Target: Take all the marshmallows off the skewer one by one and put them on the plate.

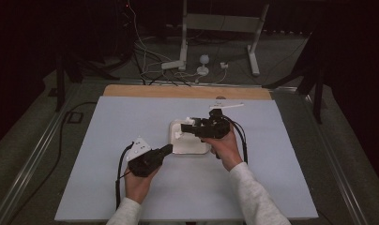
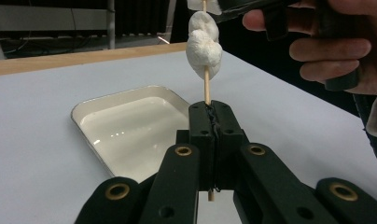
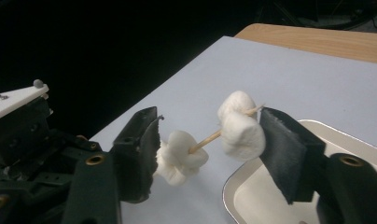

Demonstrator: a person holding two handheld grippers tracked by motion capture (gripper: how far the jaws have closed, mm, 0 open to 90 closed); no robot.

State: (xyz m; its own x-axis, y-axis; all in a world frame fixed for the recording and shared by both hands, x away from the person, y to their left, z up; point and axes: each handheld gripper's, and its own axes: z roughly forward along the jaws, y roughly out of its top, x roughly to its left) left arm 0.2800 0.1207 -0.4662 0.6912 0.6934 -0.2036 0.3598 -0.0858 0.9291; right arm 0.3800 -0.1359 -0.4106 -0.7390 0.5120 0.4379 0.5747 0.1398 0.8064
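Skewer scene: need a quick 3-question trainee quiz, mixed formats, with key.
1. True or false: the left gripper is shut on the skewer.
2. Multiple choice: the marshmallows on the skewer sit
A. in the tray
B. on the table
C. between the right gripper's open jaws
3. Fill in: the tray is ____ (empty / full of marshmallows).

Key: 1 true, the jaws are closed on the stick's lower end. 2 C, they are threaded on the stick, up off the tray, with a jaw on either side. 3 empty.
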